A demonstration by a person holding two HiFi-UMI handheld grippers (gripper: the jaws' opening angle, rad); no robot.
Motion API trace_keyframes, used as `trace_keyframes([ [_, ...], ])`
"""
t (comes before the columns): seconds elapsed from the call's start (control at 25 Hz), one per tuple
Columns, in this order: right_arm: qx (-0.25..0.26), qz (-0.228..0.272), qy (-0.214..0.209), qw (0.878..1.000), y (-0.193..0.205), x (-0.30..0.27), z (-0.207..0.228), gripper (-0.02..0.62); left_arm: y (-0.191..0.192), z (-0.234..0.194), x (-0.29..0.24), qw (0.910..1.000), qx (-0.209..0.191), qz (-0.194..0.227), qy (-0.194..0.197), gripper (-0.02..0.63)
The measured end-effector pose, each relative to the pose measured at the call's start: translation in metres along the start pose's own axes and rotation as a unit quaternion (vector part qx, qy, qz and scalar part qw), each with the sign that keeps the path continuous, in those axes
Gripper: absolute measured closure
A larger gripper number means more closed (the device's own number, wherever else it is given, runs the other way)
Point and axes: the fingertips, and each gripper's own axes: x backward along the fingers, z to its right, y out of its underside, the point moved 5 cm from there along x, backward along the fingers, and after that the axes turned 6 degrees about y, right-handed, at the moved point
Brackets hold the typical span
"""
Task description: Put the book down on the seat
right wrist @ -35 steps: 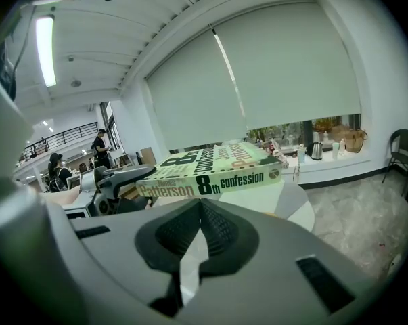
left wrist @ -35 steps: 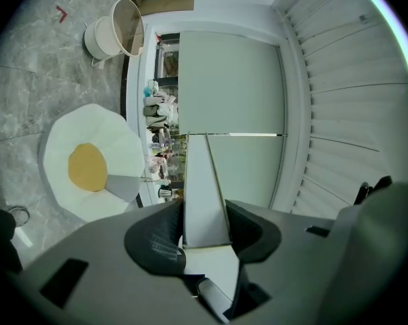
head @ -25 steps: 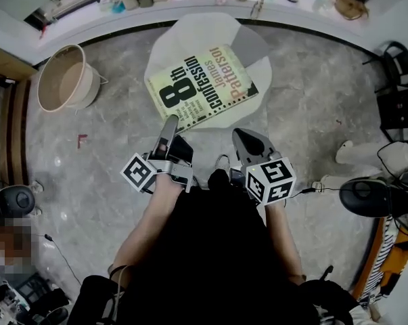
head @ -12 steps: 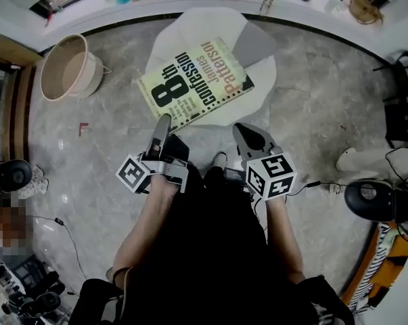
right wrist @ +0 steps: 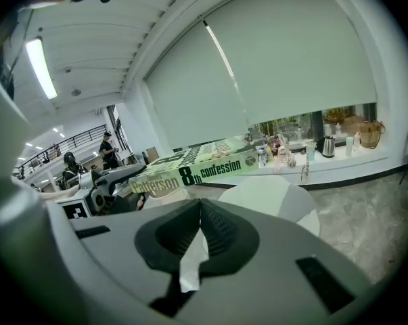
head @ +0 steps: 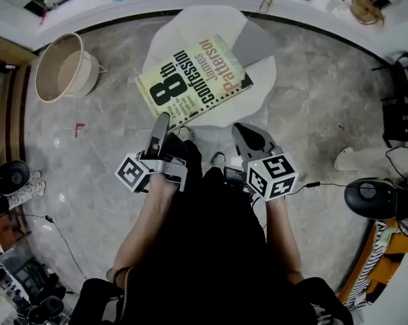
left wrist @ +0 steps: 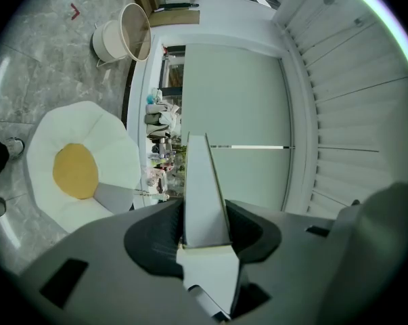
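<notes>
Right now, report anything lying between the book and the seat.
Nothing visible does. The book, clamped at its edge in the left claw, hangs over the white seat, whose top looks bare in the left gripper view. The right claw is beside it, shut and empty.

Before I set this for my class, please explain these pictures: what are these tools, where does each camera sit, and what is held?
A person holds two hand-worked grippers. One picture comes from a camera on their head, looking down; the other two come from cameras riding on the grippers. The left gripper clamps the edge of a book in its jaws, above a white seat on the stone floor. The right gripper has its jaws together, holding nothing. A bucket stands nearby.
</notes>
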Motion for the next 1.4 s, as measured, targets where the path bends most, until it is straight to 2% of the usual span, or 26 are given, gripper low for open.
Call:
trace_keyframes([
  [0.36, 0.014, 0.029, 0.021, 0.999, 0.022, -0.015, -0.014, 0.580, -0.011, -0.021, -0.001, 0.9988, -0.015, -0.029, 0.037, 0.425],
  [0.88, 0.012, 0.063, 0.054, 0.996, 0.033, -0.031, -0.018, 0.580, -0.027, -0.042, -0.011, 0.9959, -0.028, -0.068, 0.053, 0.426],
  [1.12, 0.010, 0.056, 0.062, 0.996, 0.042, -0.047, -0.030, 0.580, -0.038, -0.051, -0.015, 0.9933, -0.034, -0.096, 0.055, 0.426],
  [1.4, -0.001, 0.046, 0.068, 0.997, 0.029, -0.039, -0.033, 0.580, -0.039, -0.037, -0.020, 0.9942, -0.028, -0.095, 0.041, 0.426],
])
